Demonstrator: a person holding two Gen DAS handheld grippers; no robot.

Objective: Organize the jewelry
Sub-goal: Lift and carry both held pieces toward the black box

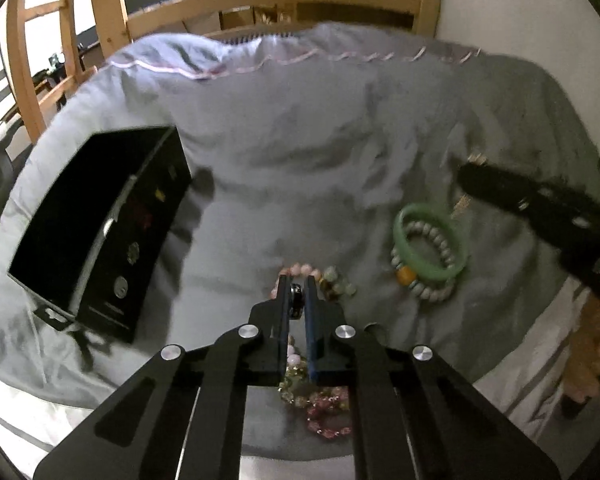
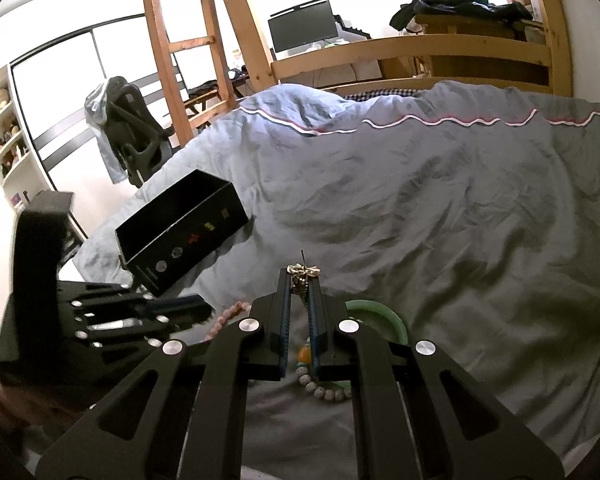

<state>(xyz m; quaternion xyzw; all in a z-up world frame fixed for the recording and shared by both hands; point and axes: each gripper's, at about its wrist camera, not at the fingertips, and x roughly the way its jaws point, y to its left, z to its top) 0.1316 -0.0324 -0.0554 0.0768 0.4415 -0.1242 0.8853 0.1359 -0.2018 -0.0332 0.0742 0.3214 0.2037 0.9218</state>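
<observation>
Overhead, wooden bunk frame, grey duvet — left fingers pinch dark ring, right fingers clamp gold chain

- Daylight from the window is blown out white.
- The left wrist view is motion-blurred; the right gripper smears.
- Fisheye bends edges; corners go black.
- The black box casts a soft shadow.
</observation>
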